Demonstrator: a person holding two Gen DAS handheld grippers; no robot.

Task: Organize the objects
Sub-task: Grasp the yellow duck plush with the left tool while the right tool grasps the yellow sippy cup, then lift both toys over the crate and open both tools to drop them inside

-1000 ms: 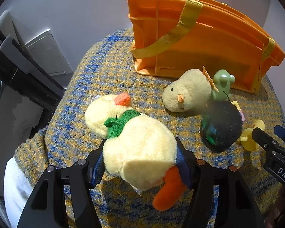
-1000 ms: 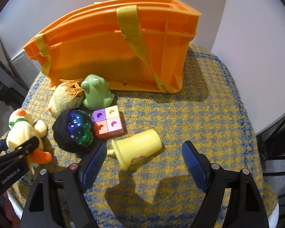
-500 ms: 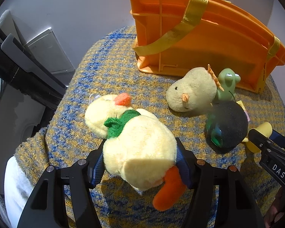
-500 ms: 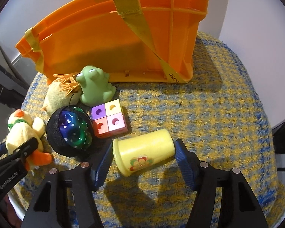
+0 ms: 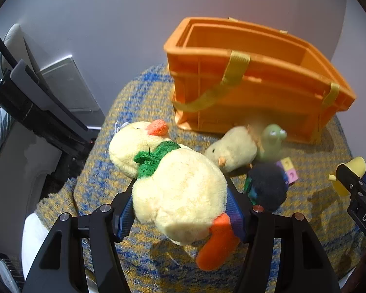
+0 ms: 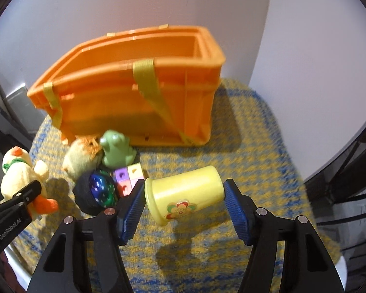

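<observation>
Both lifted: left claw (image 5: 183,210) pinching plush duck (image 5: 180,190), right claw (image 6: 183,207) pinching yellow flowered cup (image 6: 185,195)

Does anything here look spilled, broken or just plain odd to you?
Nothing looks spilled or broken. The oddest sight is the yellow cup, held sideways in the right gripper instead of upright. The plush duck hangs in the left gripper, head away. The orange basket stands upright and appears empty, though its floor is hidden.
</observation>
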